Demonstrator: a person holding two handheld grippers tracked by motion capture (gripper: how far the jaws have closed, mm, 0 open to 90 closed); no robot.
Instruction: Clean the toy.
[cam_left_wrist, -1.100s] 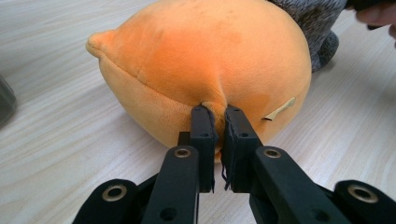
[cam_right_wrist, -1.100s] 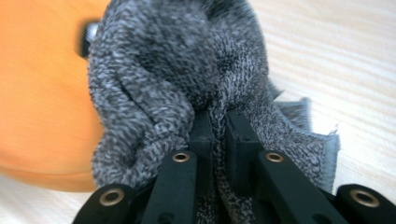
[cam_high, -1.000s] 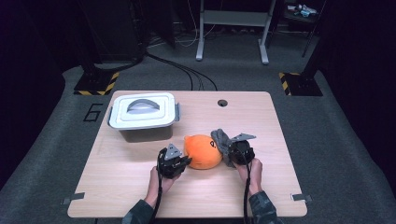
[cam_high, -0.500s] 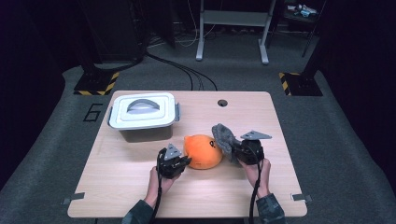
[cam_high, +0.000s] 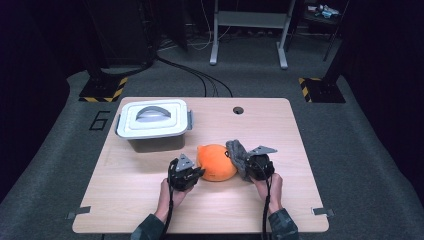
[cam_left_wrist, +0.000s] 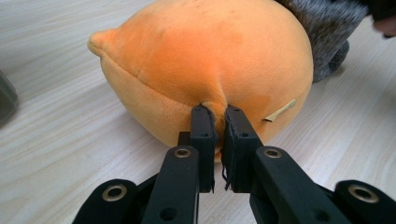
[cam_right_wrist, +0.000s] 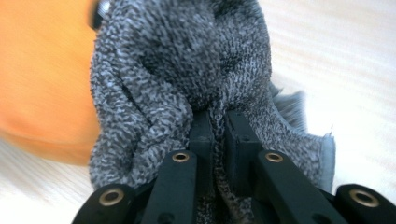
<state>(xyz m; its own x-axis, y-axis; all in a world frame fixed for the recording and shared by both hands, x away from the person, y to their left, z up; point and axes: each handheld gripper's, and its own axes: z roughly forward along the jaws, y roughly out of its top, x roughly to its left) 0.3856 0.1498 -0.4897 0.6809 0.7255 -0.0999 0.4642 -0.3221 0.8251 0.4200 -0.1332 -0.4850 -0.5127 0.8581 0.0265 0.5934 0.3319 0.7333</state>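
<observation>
On the near half of the wooden table (cam_high: 130, 200), I have the orange plush (cam_high: 216, 162) pinched from 2 sides.

My left gripper (cam_left_wrist: 215, 140) is clamped on a fold of the plush's fabric; my right gripper (cam_right_wrist: 217, 135) is clamped on the grey knit cloth (cam_right_wrist: 187, 70) (it lies against the plush's right side). The lidded white container (cam_high: 154, 122) sits behind, apart.

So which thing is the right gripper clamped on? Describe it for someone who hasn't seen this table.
On the wooden table, find the round orange plush near the front middle. Against its right side sits a grey knitted cloth, pinched by the right gripper; its speckled grey knit sets it apart.
</observation>
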